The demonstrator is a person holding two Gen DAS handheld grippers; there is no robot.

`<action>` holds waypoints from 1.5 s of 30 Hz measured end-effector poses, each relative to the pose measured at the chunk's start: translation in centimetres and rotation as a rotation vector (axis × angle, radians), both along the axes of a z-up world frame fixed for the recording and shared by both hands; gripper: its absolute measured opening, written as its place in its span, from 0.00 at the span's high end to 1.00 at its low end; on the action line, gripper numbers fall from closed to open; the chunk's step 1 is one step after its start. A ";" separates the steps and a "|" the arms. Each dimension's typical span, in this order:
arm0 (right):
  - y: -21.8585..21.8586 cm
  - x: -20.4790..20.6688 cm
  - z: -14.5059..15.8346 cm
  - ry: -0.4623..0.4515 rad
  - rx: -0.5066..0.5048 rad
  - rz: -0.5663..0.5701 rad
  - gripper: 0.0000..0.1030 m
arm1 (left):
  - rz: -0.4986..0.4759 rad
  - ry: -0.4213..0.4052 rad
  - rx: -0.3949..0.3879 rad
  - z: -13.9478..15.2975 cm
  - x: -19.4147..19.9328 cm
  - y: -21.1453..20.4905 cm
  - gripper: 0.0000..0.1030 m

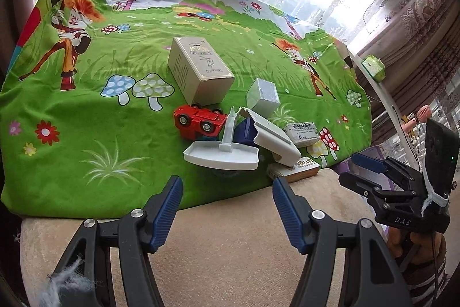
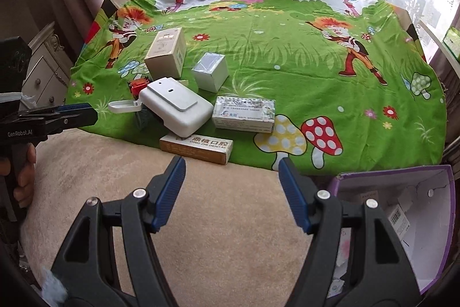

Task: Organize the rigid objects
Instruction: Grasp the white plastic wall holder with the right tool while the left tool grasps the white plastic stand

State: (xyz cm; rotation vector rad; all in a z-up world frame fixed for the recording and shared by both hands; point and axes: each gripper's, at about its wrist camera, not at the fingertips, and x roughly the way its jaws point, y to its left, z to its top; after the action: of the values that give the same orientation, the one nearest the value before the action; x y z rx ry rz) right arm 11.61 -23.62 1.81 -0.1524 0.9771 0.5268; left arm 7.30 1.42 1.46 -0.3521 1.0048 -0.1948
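- Two grippers, left and right, gape wide, holding nothing, over bare beige cushion
- Boxes and red toy car cluster near the green cloth's front edge
- Dental box overhangs that edge

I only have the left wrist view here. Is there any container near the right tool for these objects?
Observer: Yes, an open purple-edged cardboard box sits just right of the open right tool, off the green cartoon cloth.
Operator: Anything in it?
Observer: A white barcode label shows inside; the rest is unclear.
Operator: The tan box at the cloth edge is half hidden for me.
Observer: That long tan printed carton lies flat along the cloth's near edge, its whole long face showing.
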 end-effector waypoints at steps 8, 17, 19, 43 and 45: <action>5.3 2.8 -1.5 0.002 -0.054 0.210 0.29 | 0.040 -0.002 -0.051 -0.5 -0.4 1.1 0.36; 9.1 4.9 -3.3 0.034 -0.122 0.337 0.29 | 0.054 -0.001 -0.080 -0.9 -0.5 1.4 0.36; 9.4 5.5 -3.8 0.052 -0.126 0.336 0.29 | 0.056 -0.002 -0.085 -0.9 -0.6 1.5 0.36; 10.1 5.0 -3.6 -0.020 -0.147 0.362 0.60 | 0.042 -0.009 -0.068 -0.9 -0.6 1.1 0.36; 9.3 5.0 -3.5 -0.017 -0.127 0.337 0.65 | 0.037 -0.008 -0.061 -0.9 -0.5 1.0 0.37</action>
State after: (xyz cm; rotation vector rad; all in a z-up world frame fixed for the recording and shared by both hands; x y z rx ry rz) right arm 16.60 -14.28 -1.74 -0.4397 0.9738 0.7704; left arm 6.82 2.39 0.59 -0.4250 0.9852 -0.1934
